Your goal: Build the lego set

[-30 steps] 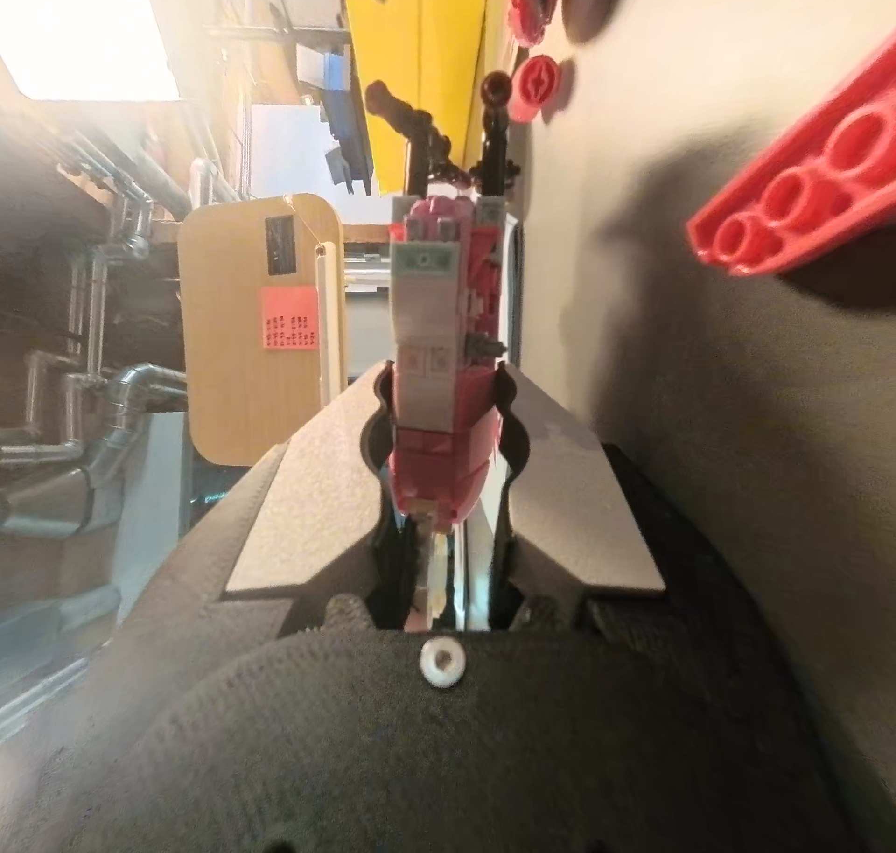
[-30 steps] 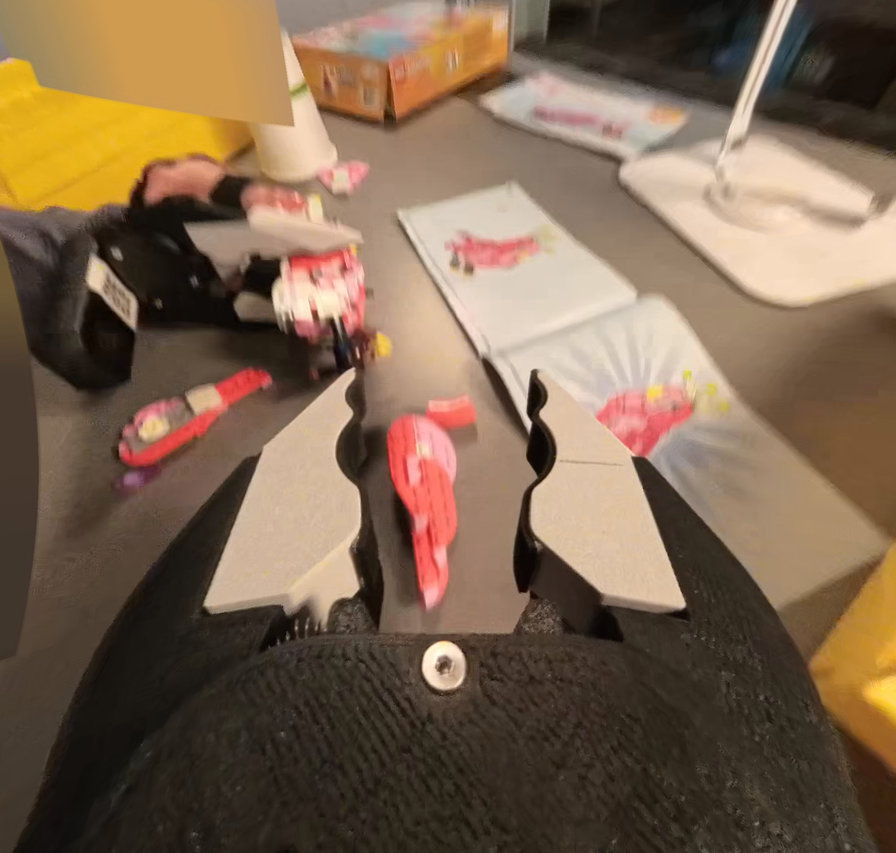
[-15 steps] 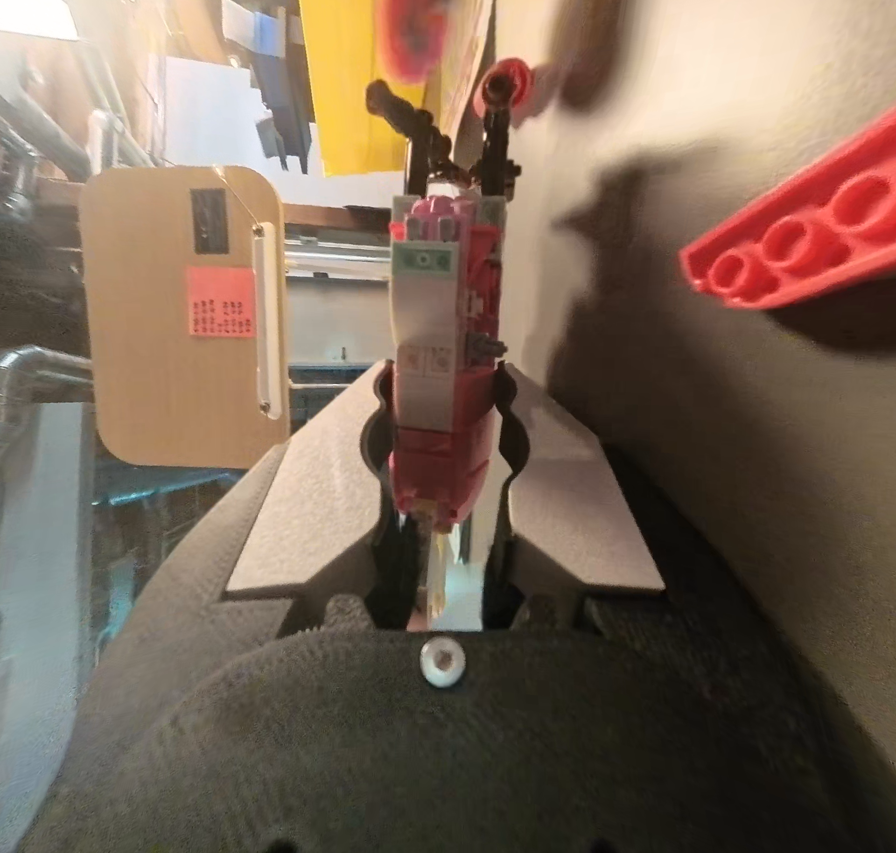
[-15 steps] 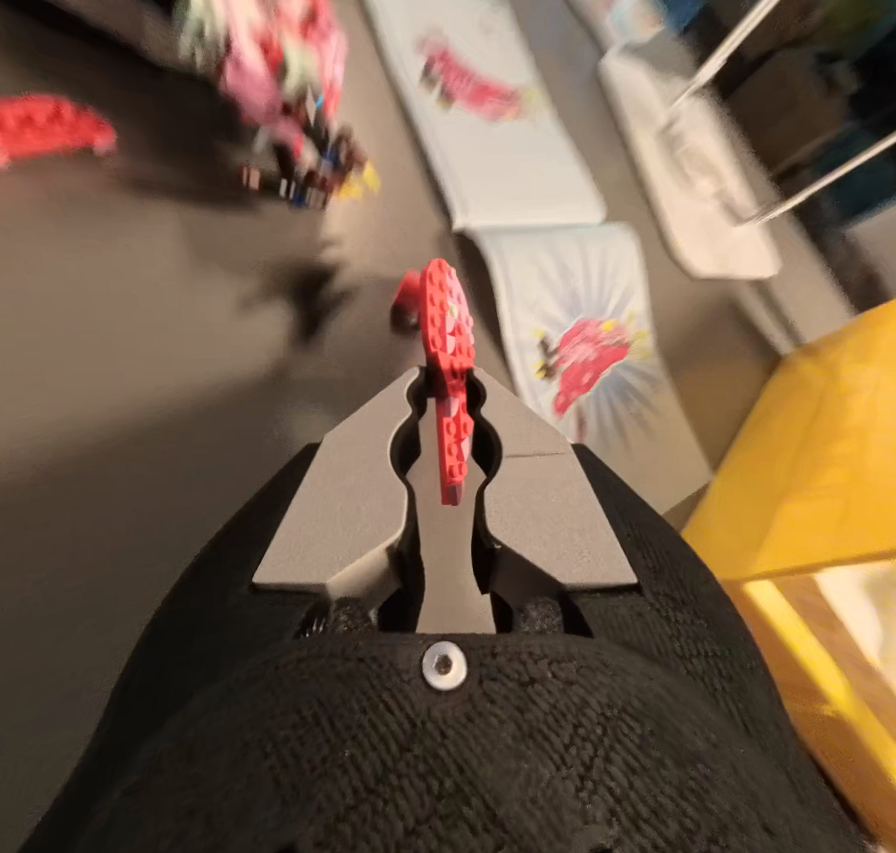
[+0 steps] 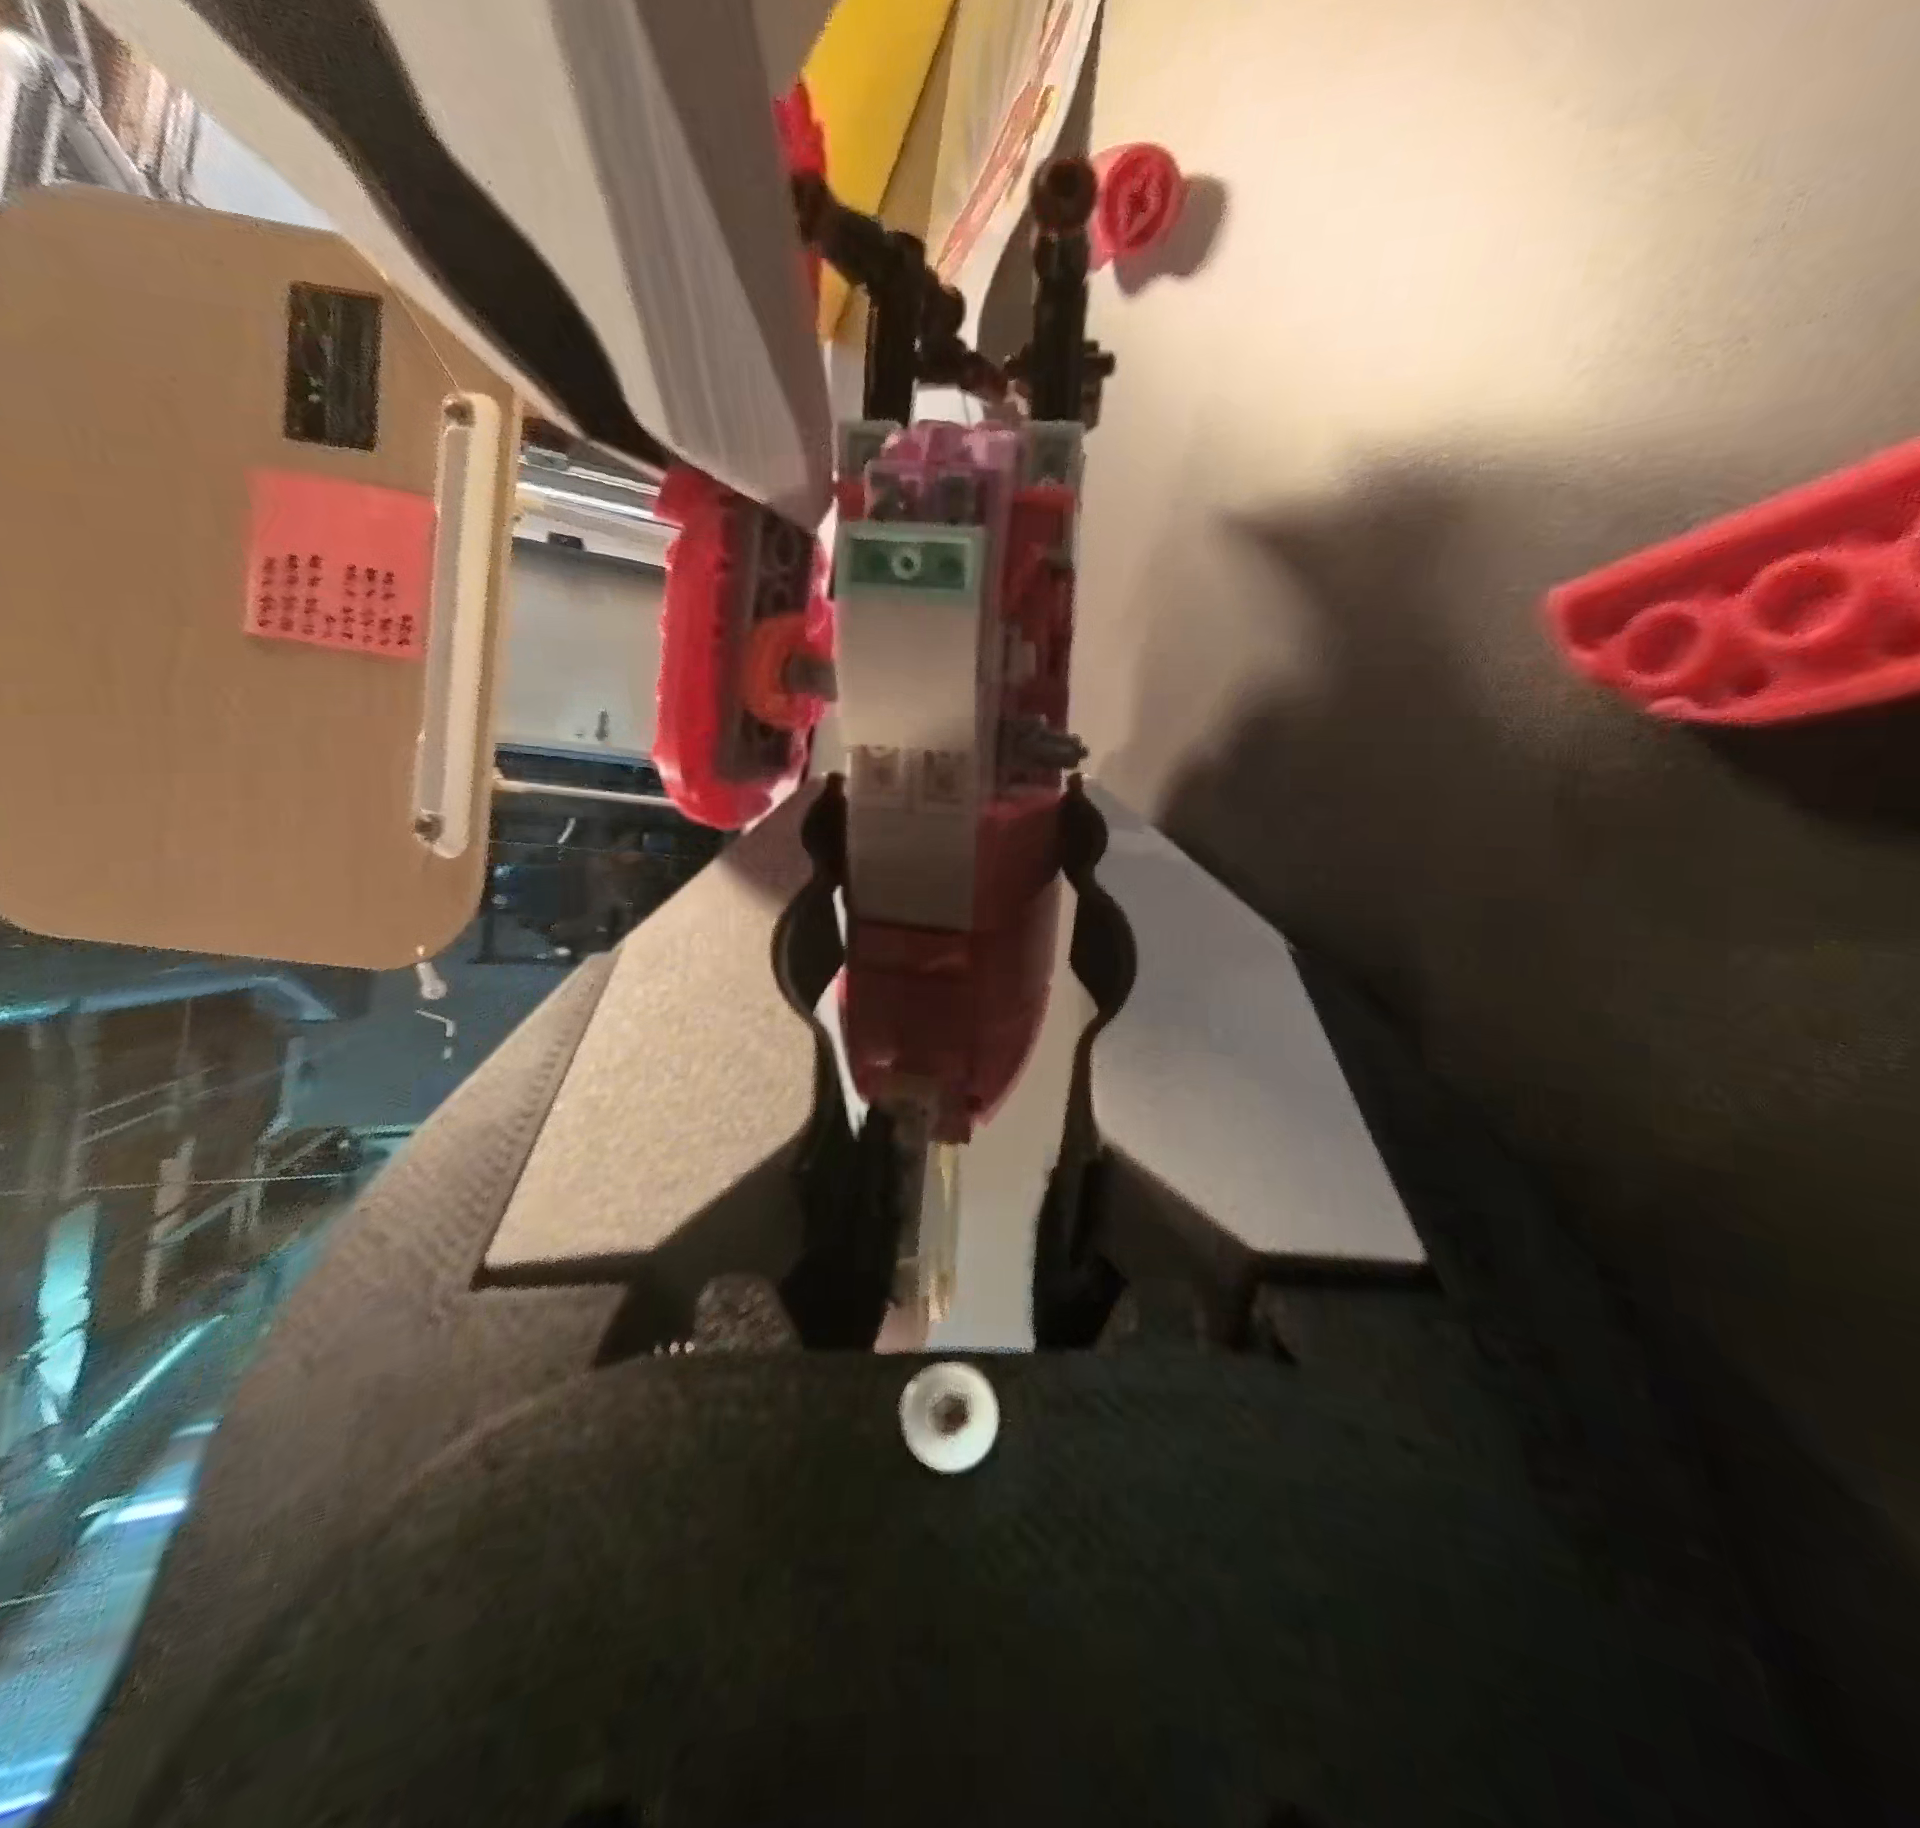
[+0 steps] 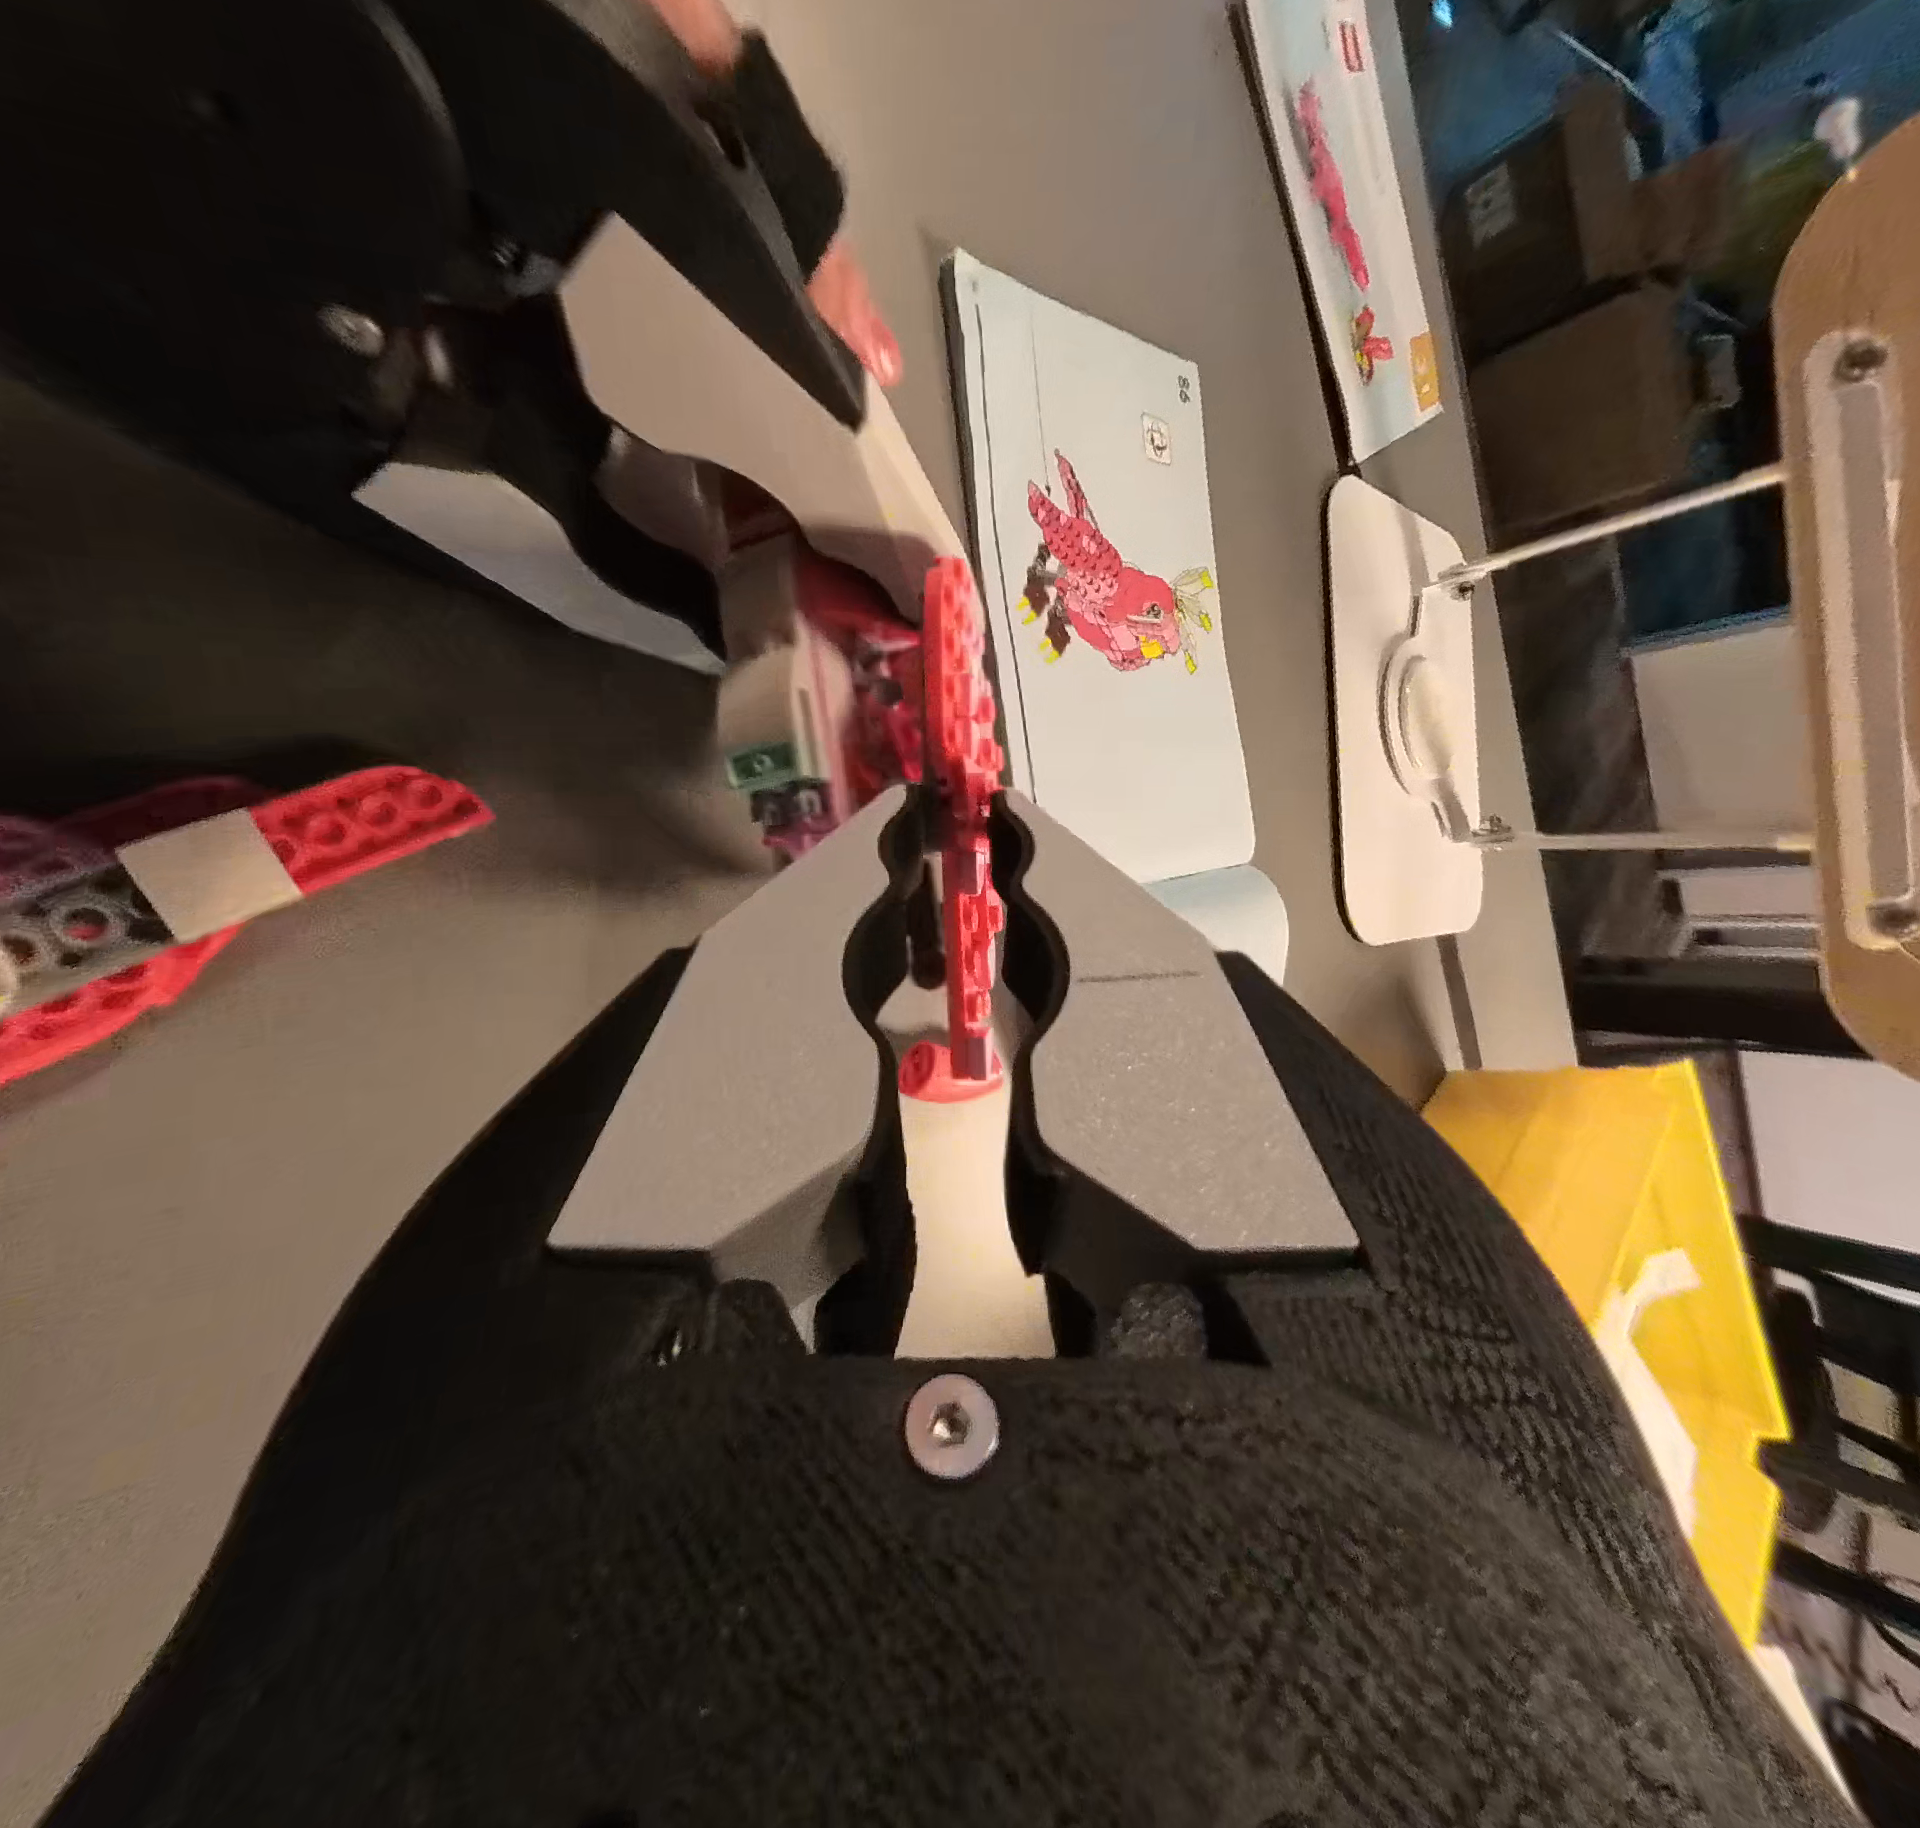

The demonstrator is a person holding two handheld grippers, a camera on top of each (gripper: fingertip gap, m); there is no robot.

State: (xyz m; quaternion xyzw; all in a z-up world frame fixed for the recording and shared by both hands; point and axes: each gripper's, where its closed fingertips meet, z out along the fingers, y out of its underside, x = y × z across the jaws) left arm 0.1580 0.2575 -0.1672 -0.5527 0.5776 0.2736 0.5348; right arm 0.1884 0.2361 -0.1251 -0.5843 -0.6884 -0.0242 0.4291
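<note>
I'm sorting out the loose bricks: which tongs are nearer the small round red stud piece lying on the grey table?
Right. The right tongs, shut on a flat red brick wing, hang directly over the round red stud piece. The left tongs, gripping the pink-and-grey brick body, sit farther off.

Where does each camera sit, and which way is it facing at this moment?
Left wrist view: sits on the left gripper, rolled sideways, looking along its fingers at the brick model body clamped between them; the grey table runs down the right.
Right wrist view: sits on the right gripper, also rolled, looking along its fingers at the red wing plate they pinch and the open booklet.
Shared: model body, wing plate, both grippers.
</note>
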